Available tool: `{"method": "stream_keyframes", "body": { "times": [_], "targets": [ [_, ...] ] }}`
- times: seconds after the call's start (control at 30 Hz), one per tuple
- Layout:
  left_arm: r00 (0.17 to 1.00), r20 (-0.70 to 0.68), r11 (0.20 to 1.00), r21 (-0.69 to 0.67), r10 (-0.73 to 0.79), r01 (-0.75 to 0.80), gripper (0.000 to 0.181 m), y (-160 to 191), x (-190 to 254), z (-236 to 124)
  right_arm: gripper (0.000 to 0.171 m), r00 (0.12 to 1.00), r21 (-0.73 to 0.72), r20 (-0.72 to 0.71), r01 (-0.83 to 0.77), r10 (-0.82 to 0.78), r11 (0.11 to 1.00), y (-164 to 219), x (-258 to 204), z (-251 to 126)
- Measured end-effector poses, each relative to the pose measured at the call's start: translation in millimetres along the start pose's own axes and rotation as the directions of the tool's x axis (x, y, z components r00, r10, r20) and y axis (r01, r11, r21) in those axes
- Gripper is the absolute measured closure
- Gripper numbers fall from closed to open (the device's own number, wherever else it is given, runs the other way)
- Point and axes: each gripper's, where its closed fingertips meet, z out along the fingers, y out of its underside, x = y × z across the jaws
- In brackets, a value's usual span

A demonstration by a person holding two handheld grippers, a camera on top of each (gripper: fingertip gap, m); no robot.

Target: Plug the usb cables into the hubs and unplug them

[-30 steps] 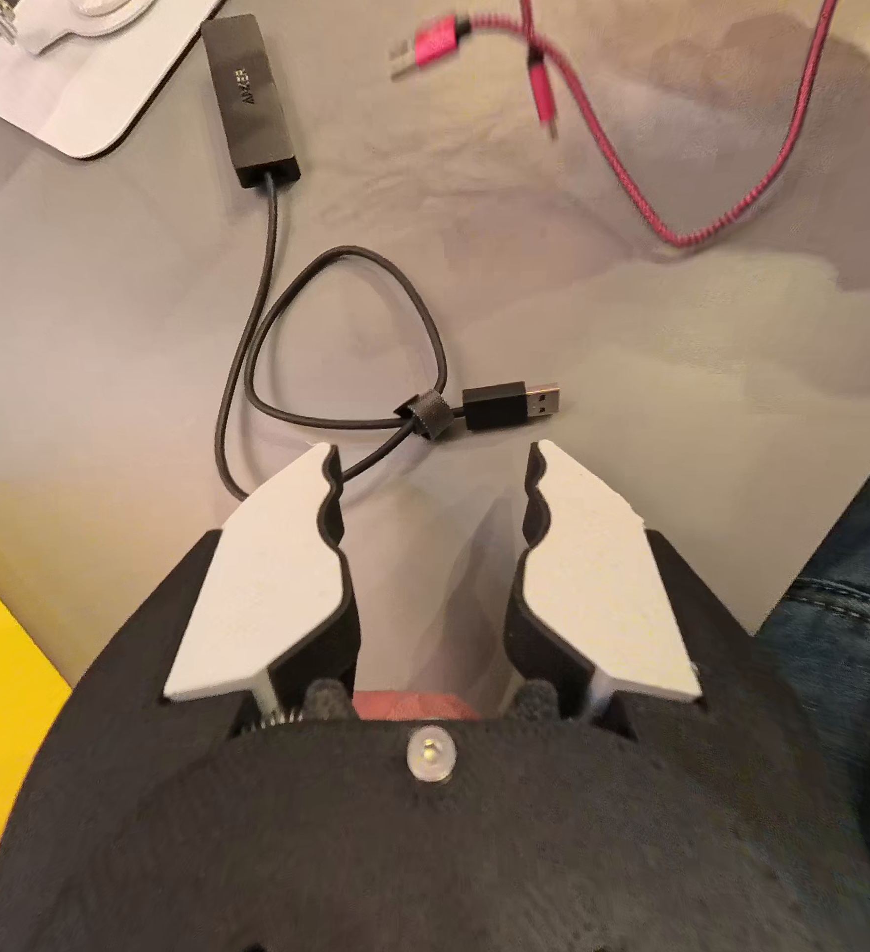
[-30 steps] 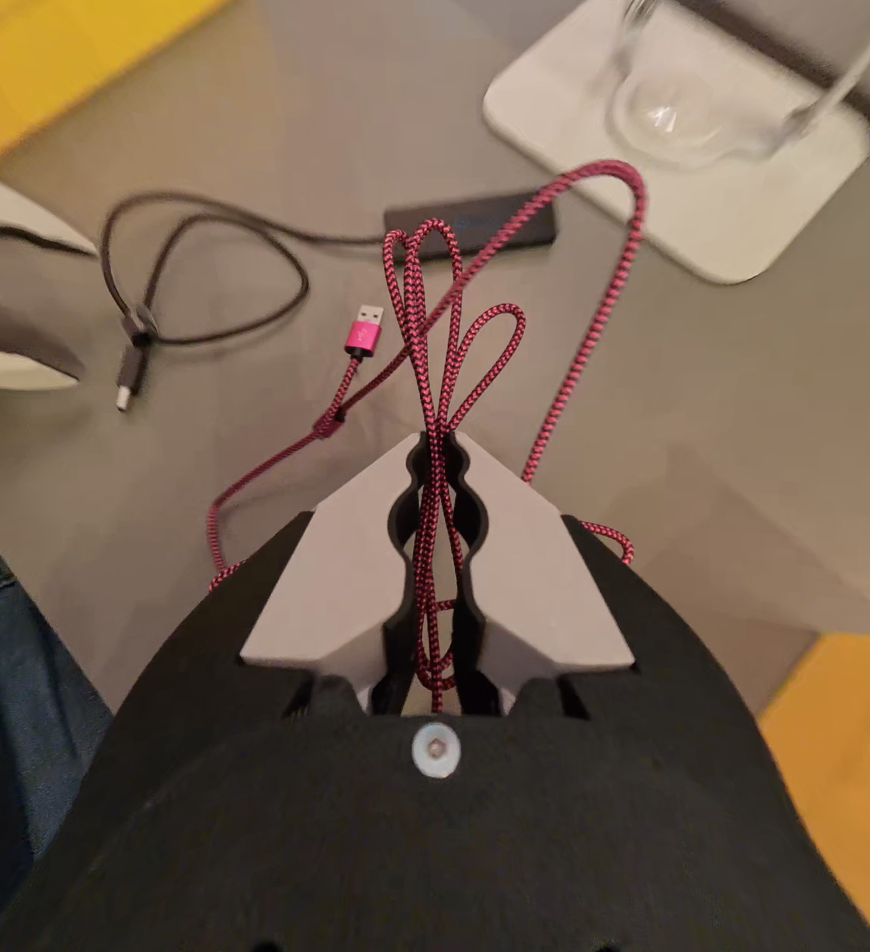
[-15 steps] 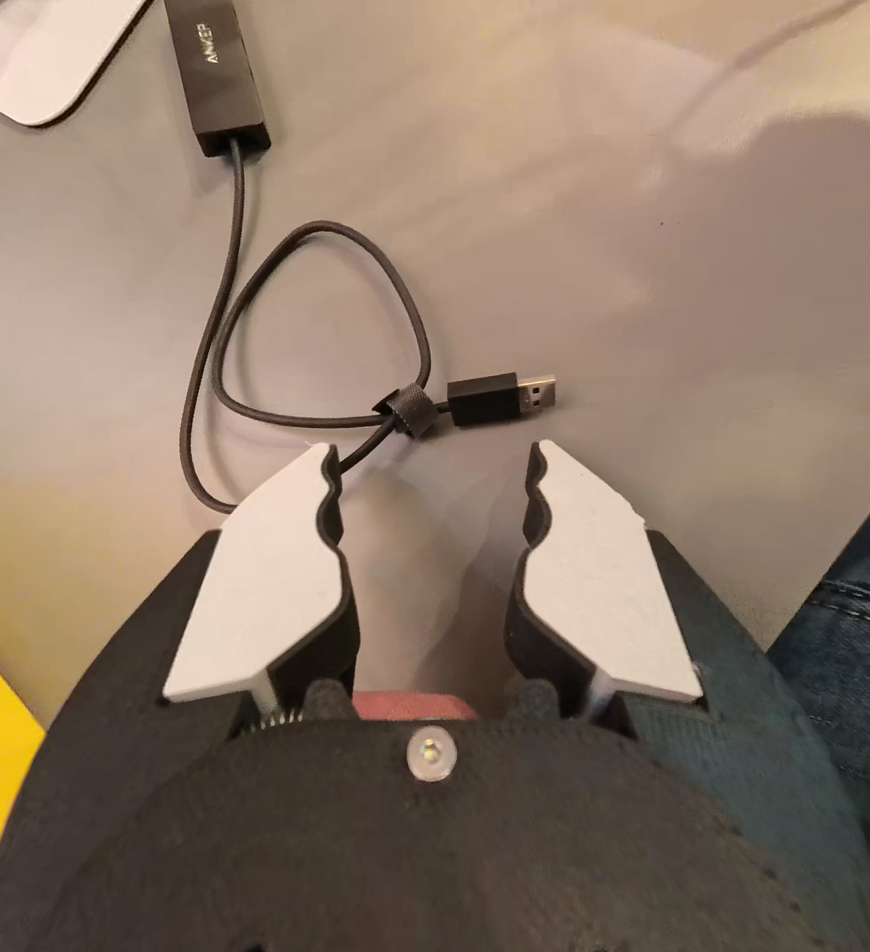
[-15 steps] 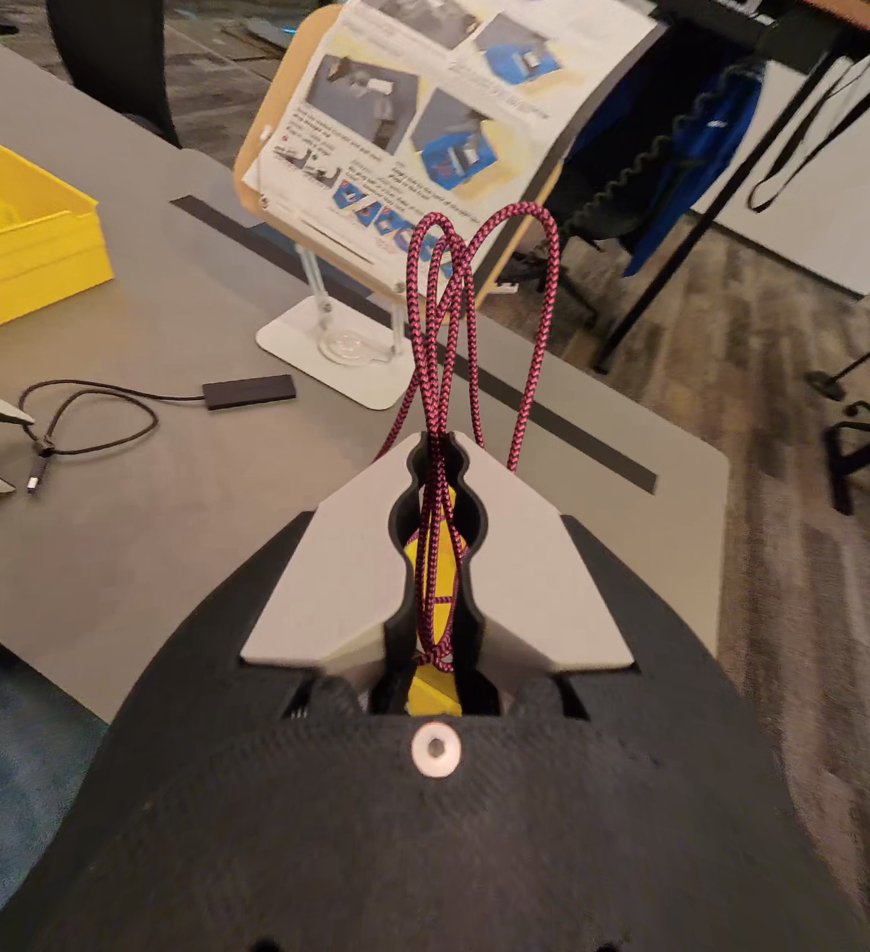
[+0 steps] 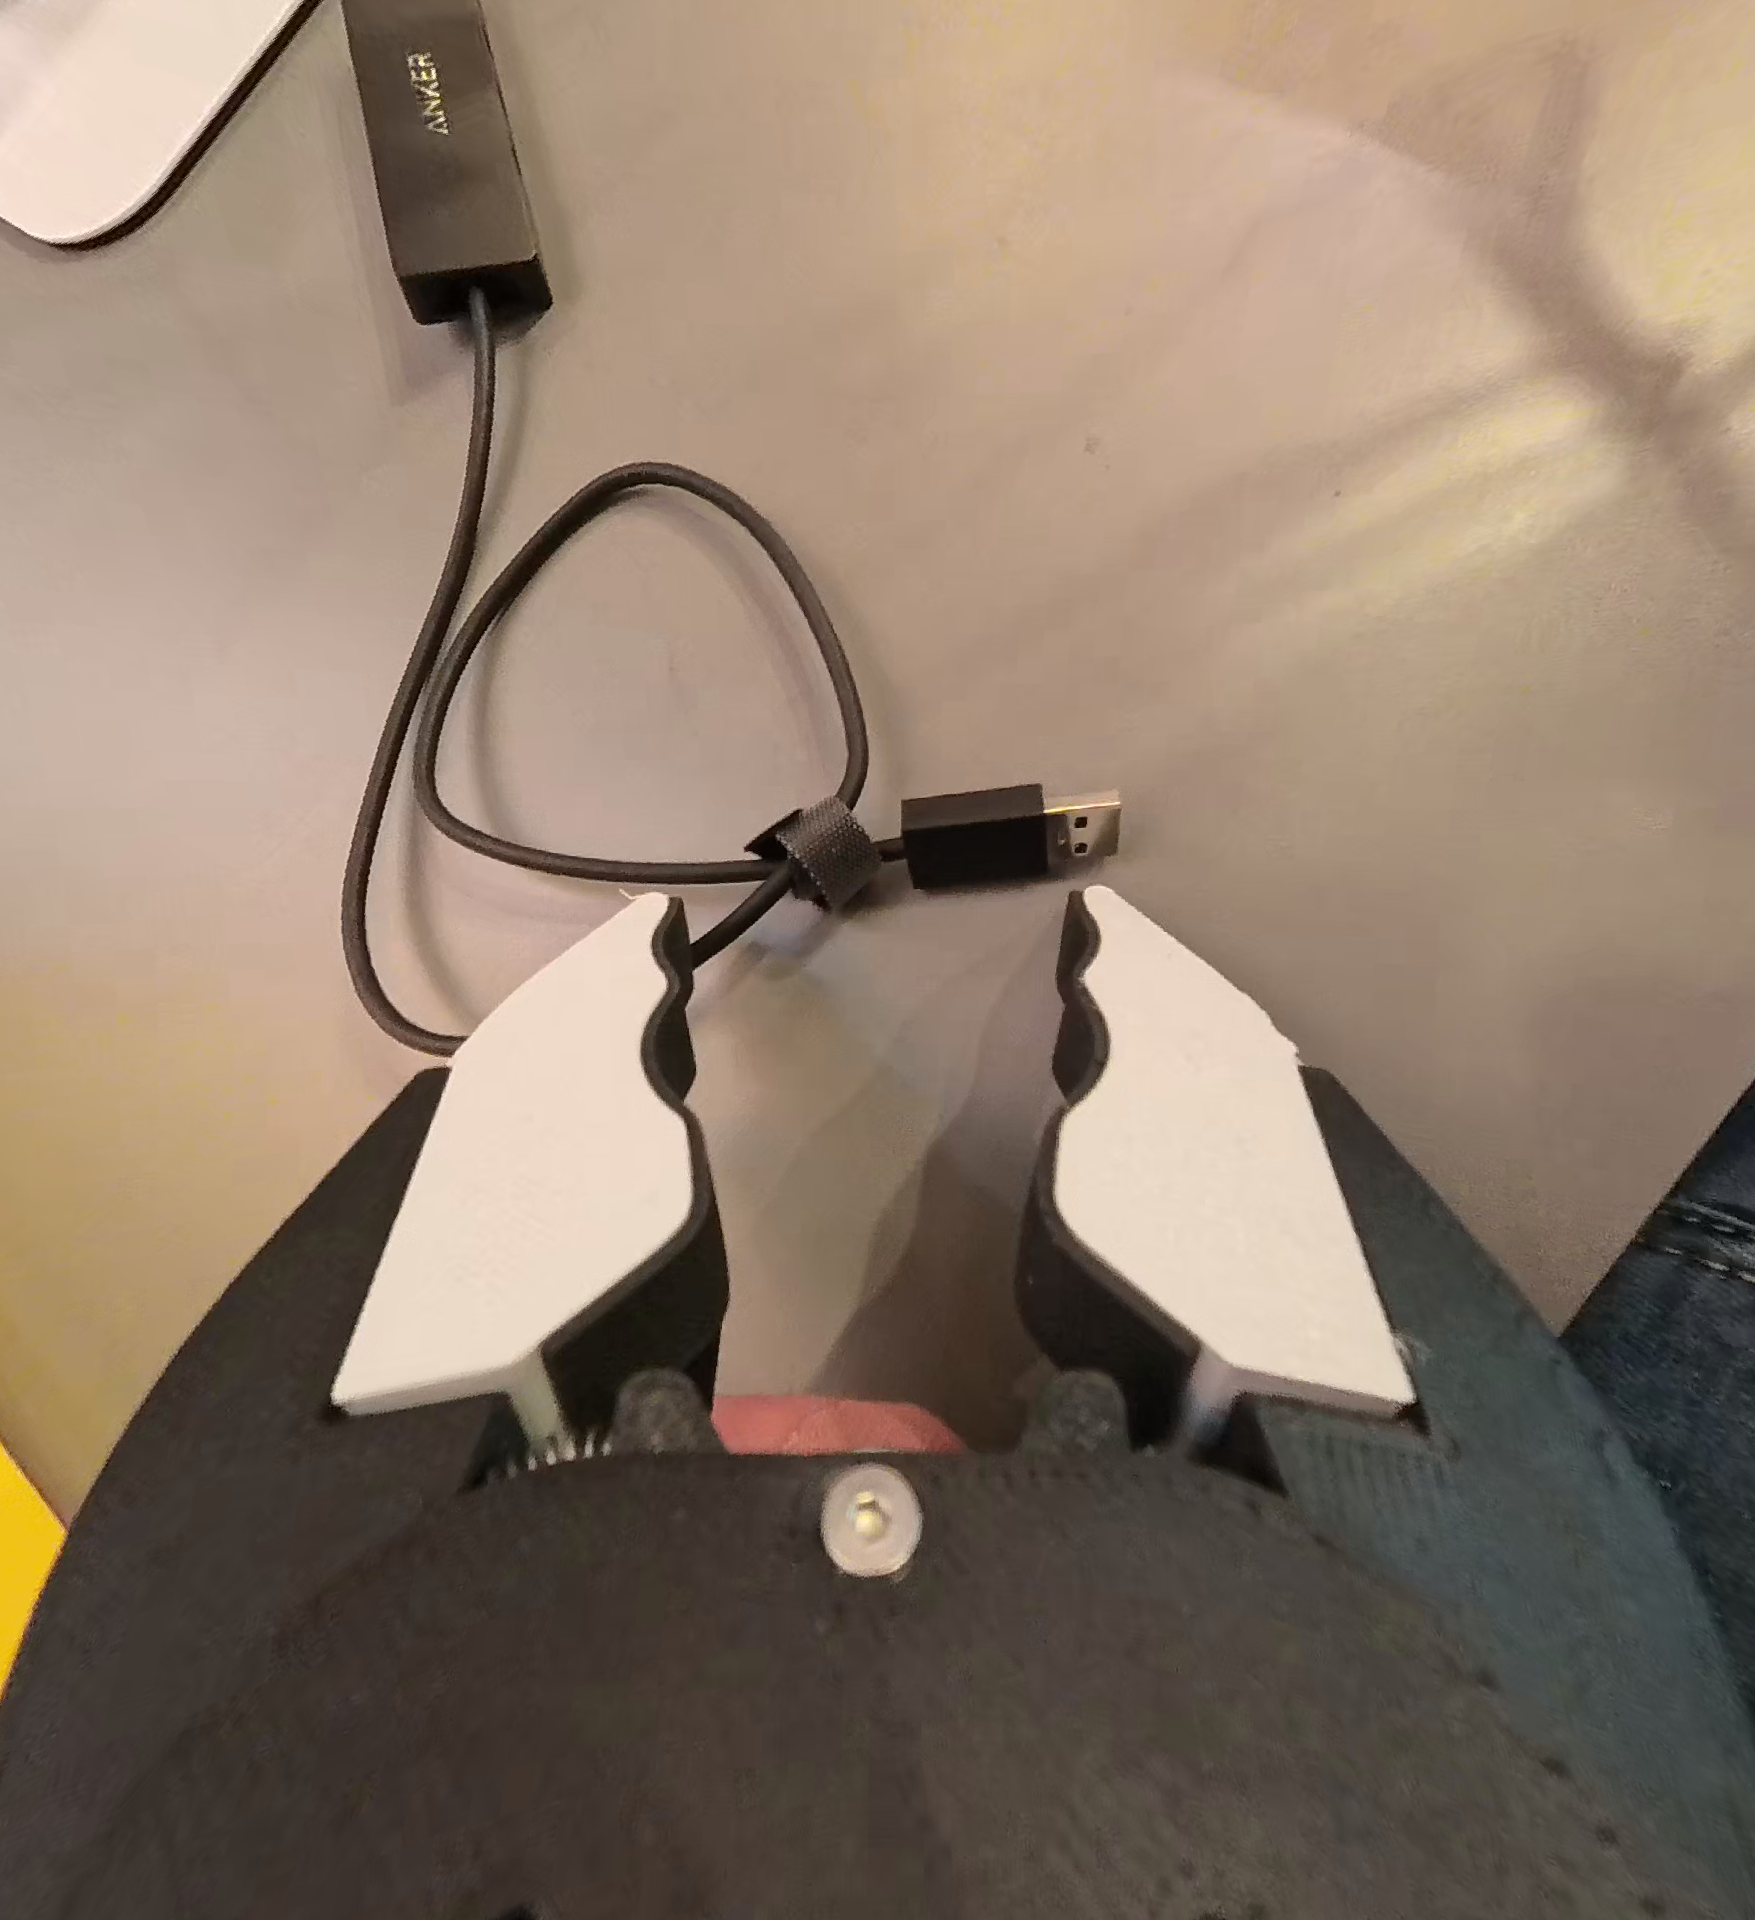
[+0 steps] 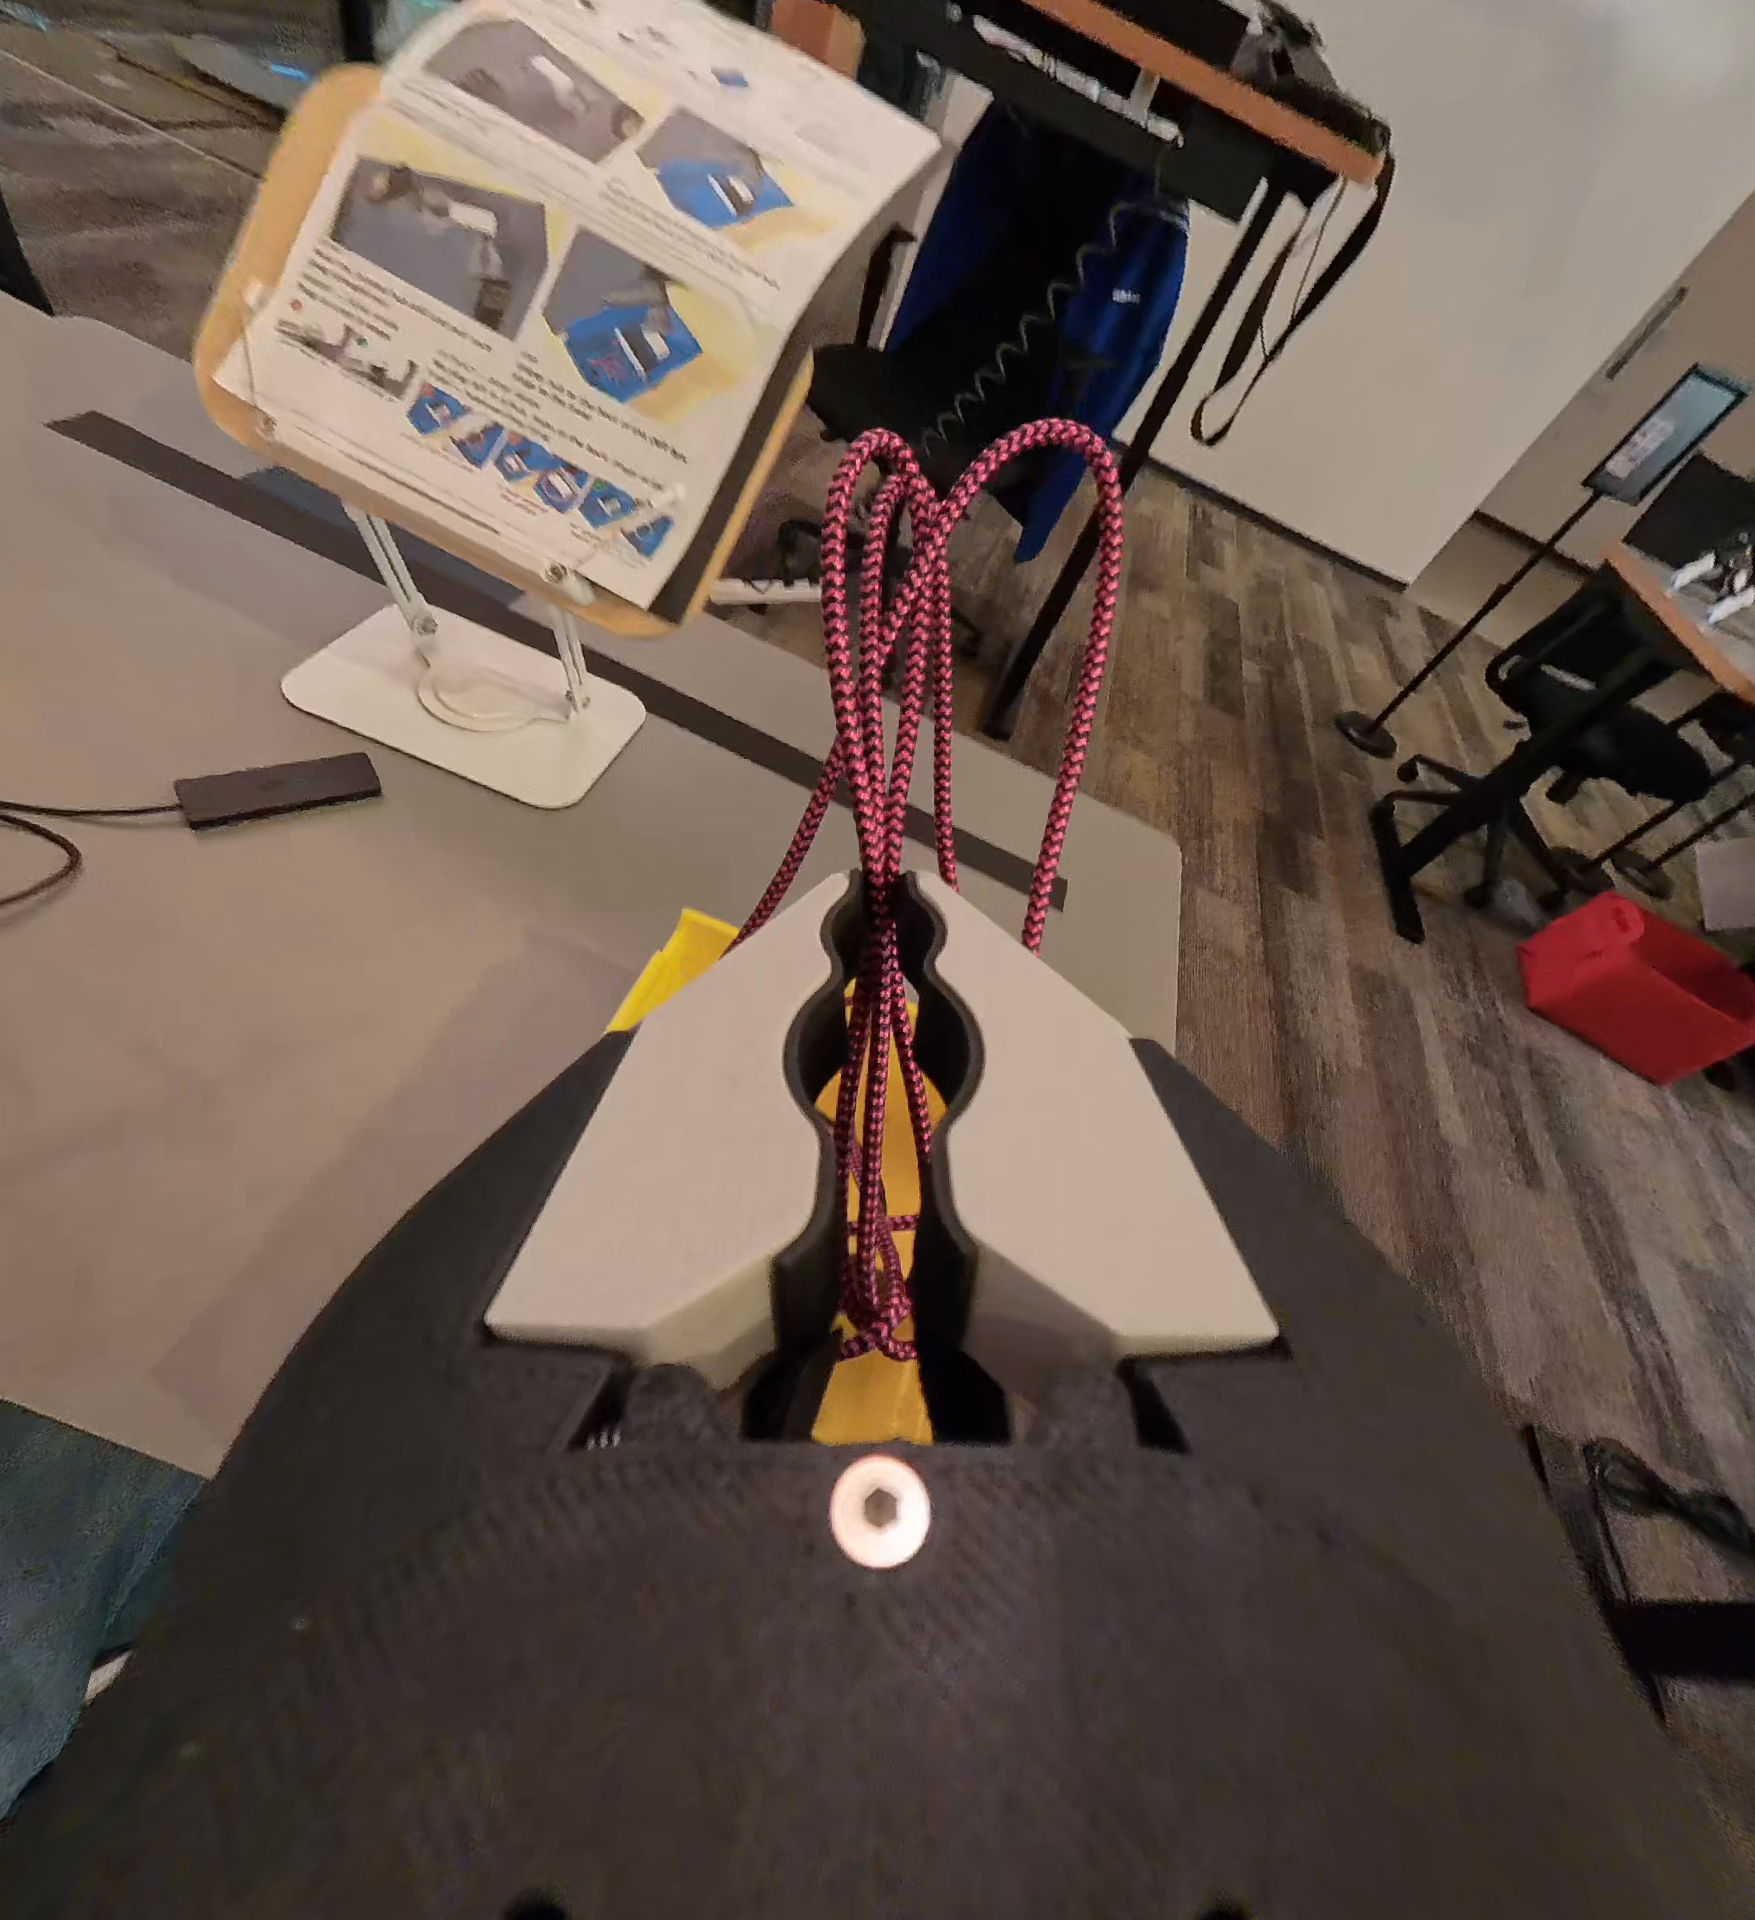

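Right wrist view shows the pink braided cable (image 6: pixel 888 665) bunched in several loops and pinched between the clenched fingers of the right gripper (image 6: pixel 883 883), which is raised well above the grey table (image 6: pixel 229 1018) and points outward toward the room rather than down at the work. Neither plug of that cable can be seen, so I cannot tell where its ends hang; the likely trouble is that a bundle held by its middle gives no control over a connector, and the loops may slip, swing or snag on the yellow bin (image 6: pixel 681 951) just below the fingers. Farther left on the table lies the black hub (image 6: pixel 275 790), flat and apart from everything held, next to the white base of a document stand (image 6: pixel 468 717). Left wrist view looks steeply down on the same hub (image 5: pixel 447 156) at the top edge, its black cord (image 5: pixel 644 675) curled in a loop tied with a strap, ending in a plug (image 5: pixel 1008 836) that lies free on the table. The left gripper (image 5: pixel 873 914) hovers low with its fingers spread apart and empty, the tips just short of the plug and strap. If it closes from here it could catch the cord or strap instead of the plug body, dragging the light hub across the surface
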Motion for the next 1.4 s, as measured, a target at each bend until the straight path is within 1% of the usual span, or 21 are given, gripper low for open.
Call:
{"method": "stream_keyframes", "body": {
  "times": [0.1, 0.27, 0.37, 0.47, 0.57, 0.63, 0.8, 0.9, 1.03, 1.17, 1.27, 1.33, 1.4],
  "targets": [
    [1.0, 0.001, 1.0, 0.002, -0.002, 0.002, 0.114, 0.1, 0.0, -0.1, 0.168, 0.999, -0.064, -0.047, -0.018, 0.015, 0.998, 33.3, 7.1, 5.4],
    [1.0, 0.001, 1.0, 0.001, -0.001, 0.001, 0.114, 0.0, 0.2, -0.1, 0.169, 0.994, -0.142, -0.039, -0.111, 0.106, 0.984, 100.0, -6.3, 31.4],
    [1.0, 0.003, 1.0, 0.003, -0.004, 0.004, 0.114, -0.1, 0.6, -0.1, 0.169, 0.983, -0.147, -0.012, -0.181, 0.181, 0.972, 129.6, -19.5, 50.6],
    [1.0, 0.006, 1.0, 0.002, 0.0, 0.0, 0.115, -0.2, 0.6, -0.3, 0.168, 0.977, -0.174, -0.029, -0.213, 0.211, 0.961, 157.2, -27.1, 64.2],
    [1.0, 0.01, 1.0, 0.001, 0.005, -0.005, 0.115, -0.1, 0.7, -0.6, 0.169, 0.944, -0.138, -0.001, -0.327, 0.33, 0.935, 174.3, -36.0, 68.3],
    [1.0, 0.009, 1.0, 0.001, 0.003, -0.003, 0.115, -0.1, 0.7, -0.6, 0.169, 0.957, -0.195, -0.061, -0.291, 0.284, 0.937, 196.4, -34.2, 64.9],
    [1.0, 0.001, 1.0, 0.007, -0.005, 0.005, 0.116, -1.6, 1.8, 1.1, 0.168, 0.961, -0.302, -0.093, -0.277, 0.261, 0.912, 240.5, -41.6, 57.4],
    [1.0, 0.001, 1.0, 0.009, -0.002, 0.002, 0.116, -2.4, 2.8, 1.5, 0.168, 0.972, -0.395, -0.065, -0.232, 0.225, 0.889, 267.9, -52.6, 59.0],
    [1.0, 0.005, 1.0, 0.008, 0.001, -0.001, 0.117, -2.3, 3.0, 1.1, 0.169, 0.993, -0.564, 0.006, -0.093, 0.116, 0.82, 298.8, -67.4, 62.9],
    [1.0, 0.008, 1.0, 0.006, 0.005, -0.005, 0.117, -2.4, 3.2, 1.0, 0.17, 0.988, -0.655, 0.112, -0.005, 0.104, 0.756, 309.8, -82.1, 72.2],
    [1.0, 0.011, 1.0, 0.003, 0.014, -0.014, 0.117, -2.7, 3.3, 0.8, 0.17, 0.984, -0.725, 0.175, 0.105, 0.035, 0.681, 322.4, -83.7, 78.9],
    [1.0, 0.014, 1.0, -0.001, 0.023, -0.023, 0.116, -2.4, 3.2, 0.1, 0.169, 0.979, -0.747, 0.195, 0.108, 0.061, 0.656, 319.7, -82.7, 77.3],
    [1.0, 0.016, 1.0, -0.006, 0.026, -0.026, 0.115, -1.8, 3.6, -0.7, 0.152, 0.975, -0.748, 0.2, 0.088, 0.097, 0.658, 311.1, -79.8, 73.8]
  ]
}}
